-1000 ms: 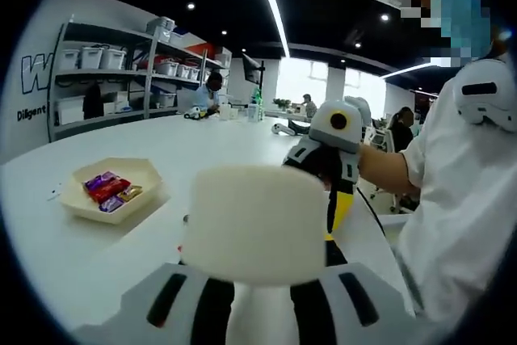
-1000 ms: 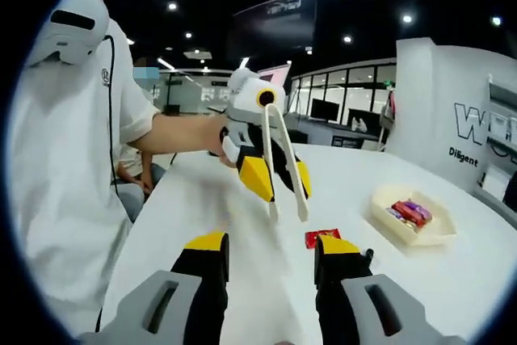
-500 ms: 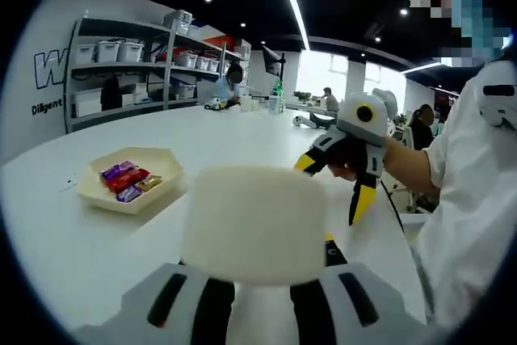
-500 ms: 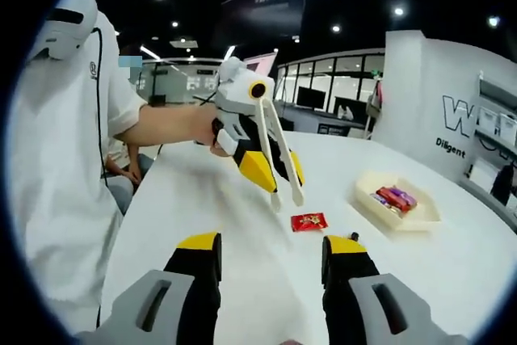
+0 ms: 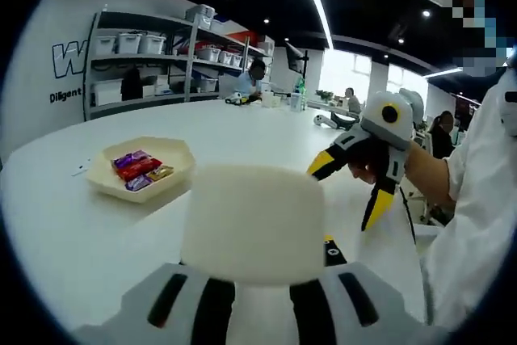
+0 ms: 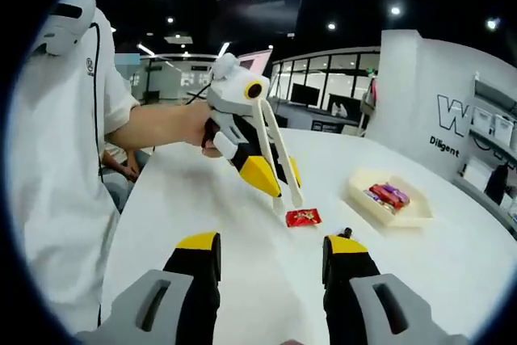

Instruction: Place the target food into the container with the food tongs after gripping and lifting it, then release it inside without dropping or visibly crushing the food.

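My left gripper (image 5: pixel 252 276) is shut on the cream food tongs (image 5: pixel 252 220), whose blunt back end stands between its jaws. In the right gripper view the left gripper (image 6: pixel 279 175) points the tongs (image 6: pixel 275 147) down at the white table, their tips slightly apart just left of a red-wrapped candy (image 6: pixel 304 216); I cannot tell whether they touch it. A cream tray (image 6: pixel 404 220) holding several wrapped candies lies beyond it, and the same tray (image 5: pixel 105 187) sits at the left in the left gripper view. My right gripper (image 6: pixel 273 246) hangs open over bare table, and the right gripper (image 5: pixel 363 179) appears held in a hand.
A person in a white shirt (image 6: pixel 56 159) stands at the table's near edge. Shelves with bins (image 5: pixel 137 62) line the far wall, and people sit at the far side of the table (image 5: pixel 258 90). White tabletop (image 5: pixel 242 131) stretches between tray and grippers.
The left gripper has lowered the tongs' tips closer to the red candy. Both views have shifted slightly; the tray and candy lie where they were.
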The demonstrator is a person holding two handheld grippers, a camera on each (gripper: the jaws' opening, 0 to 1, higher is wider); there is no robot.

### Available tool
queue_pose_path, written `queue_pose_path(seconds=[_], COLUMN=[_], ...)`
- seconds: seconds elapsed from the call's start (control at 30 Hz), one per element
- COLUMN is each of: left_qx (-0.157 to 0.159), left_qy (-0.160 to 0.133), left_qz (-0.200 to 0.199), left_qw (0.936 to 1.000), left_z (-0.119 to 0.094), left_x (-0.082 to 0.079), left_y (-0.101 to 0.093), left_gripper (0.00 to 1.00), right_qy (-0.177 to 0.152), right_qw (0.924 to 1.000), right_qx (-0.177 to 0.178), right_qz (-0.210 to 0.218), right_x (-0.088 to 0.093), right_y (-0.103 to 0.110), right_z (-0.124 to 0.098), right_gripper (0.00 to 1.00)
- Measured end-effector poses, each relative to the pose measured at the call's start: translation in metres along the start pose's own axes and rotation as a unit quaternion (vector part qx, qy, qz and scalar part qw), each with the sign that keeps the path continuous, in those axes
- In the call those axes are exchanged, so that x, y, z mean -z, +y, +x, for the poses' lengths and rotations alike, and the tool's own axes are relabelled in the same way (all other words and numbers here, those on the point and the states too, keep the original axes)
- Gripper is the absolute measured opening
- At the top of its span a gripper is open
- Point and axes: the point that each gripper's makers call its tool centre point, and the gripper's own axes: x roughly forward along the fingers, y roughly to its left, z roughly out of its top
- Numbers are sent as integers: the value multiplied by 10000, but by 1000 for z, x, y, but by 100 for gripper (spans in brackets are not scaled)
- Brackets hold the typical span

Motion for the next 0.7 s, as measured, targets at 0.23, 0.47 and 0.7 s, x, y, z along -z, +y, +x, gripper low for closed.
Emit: queue_pose_path(seconds=[0.23, 0.47, 0.7], left_qx=[-15, -126, -330], left_qy=[127, 197, 212], left_qz=[-226, -314, -389], left_qw=[9997, 9992, 9985], left_z=[2, 1, -2], left_x=[10, 17, 23], left_y=[3, 11, 23], left_gripper=[22, 22, 22], right_qy=[8, 29, 56], right_qw=[10000, 10000, 10000], right_qx=[5, 21, 7], right_qz=[-25, -11, -4], right_x=[0, 3, 5], right_y=[0, -1, 0], right_z=[-1, 0, 1], right_gripper=[46, 46, 46])
